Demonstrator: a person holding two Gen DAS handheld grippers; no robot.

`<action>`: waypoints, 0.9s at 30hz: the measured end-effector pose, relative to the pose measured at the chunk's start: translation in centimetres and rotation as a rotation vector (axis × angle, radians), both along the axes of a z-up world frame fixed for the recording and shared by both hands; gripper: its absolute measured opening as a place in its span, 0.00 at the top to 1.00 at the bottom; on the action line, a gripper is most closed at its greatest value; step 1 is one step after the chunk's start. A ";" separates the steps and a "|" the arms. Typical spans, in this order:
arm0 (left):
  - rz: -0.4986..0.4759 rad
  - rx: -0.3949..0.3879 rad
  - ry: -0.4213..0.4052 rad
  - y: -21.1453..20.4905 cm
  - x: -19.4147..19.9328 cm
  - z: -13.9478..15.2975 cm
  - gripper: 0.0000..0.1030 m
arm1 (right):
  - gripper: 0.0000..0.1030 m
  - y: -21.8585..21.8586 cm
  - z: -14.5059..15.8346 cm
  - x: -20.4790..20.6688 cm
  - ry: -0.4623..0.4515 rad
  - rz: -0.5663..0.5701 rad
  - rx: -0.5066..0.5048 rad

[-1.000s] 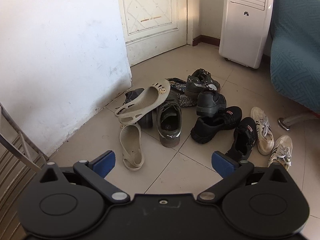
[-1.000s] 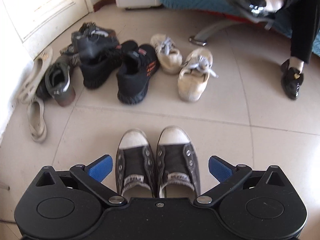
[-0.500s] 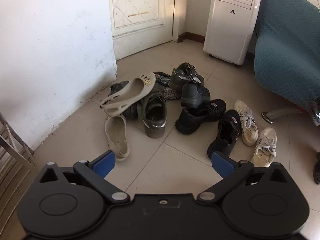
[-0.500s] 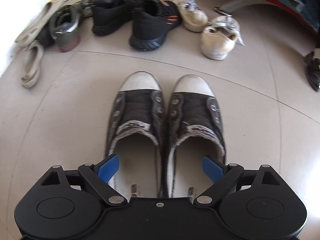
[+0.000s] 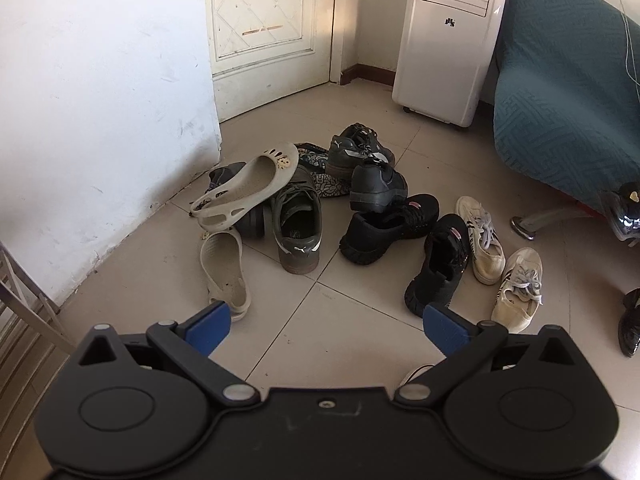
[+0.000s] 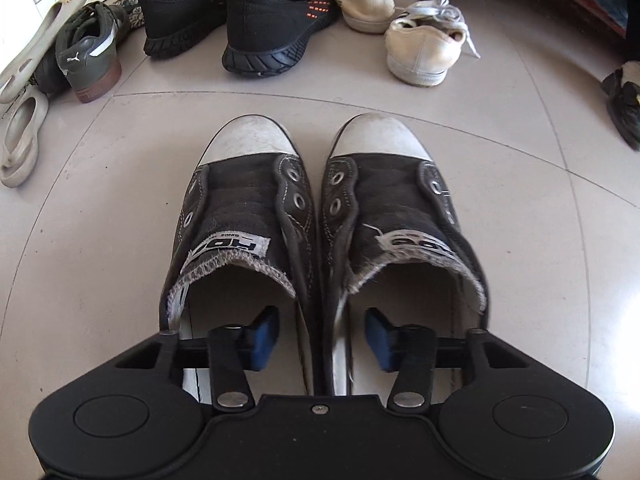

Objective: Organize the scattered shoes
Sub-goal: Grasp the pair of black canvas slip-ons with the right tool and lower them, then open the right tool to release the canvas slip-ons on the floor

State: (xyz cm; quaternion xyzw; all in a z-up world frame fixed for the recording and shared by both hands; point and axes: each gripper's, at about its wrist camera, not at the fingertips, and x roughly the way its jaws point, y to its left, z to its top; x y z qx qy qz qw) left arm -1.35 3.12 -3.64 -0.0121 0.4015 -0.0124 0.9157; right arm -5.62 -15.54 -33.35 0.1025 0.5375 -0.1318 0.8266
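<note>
The right gripper (image 6: 320, 336) is down over a pair of black canvas slip-on sneakers (image 6: 320, 216) with white toe caps that stand side by side, toes pointing away, on the beige tiled floor (image 6: 100, 240). One blue pad (image 6: 266, 338) sits inside the opening of the left shoe and the other inside the right shoe, so the two touching inner walls lie between them; the jaws have just been closing on those walls, yet a gap shows beside each pad, so I cannot tell whether they already pinch. Beyond the pair lies the scattered heap: two black knit sneakers (image 6: 276, 20) with orange marks, two cream lace-up sneakers (image 6: 420, 48) to their right, an olive sneaker (image 6: 90, 60) with a brown sole and beige perforated flats (image 6: 22, 132) at the left edge. The left gripper (image 5: 326, 326) hovers above bare tiles with its blue fingers spread wide and nothing between them, looking toward the same heap, where one beige flat (image 5: 248, 188) leans tilted on top of darker shoes near the corner of a white wall (image 5: 100, 100). Behind stand a white door (image 5: 268, 20), a white portable air conditioner (image 5: 448, 40) and a teal sofa (image 5: 560, 100)
</note>
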 end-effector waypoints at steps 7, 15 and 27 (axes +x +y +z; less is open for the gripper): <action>0.010 0.010 -0.016 0.2 -0.2 0.1 0.00 | 0.85 -1.3 -0.2 1.2 0.014 -0.036 0.054; -0.022 0.030 -0.032 -0.9 -0.1 -0.1 0.00 | 0.90 -3.1 0.9 0.5 0.030 -0.137 0.062; -0.106 0.010 -0.031 -3.4 -0.2 -0.5 0.00 | 0.90 -9.6 1.6 -3.9 0.050 -0.346 0.022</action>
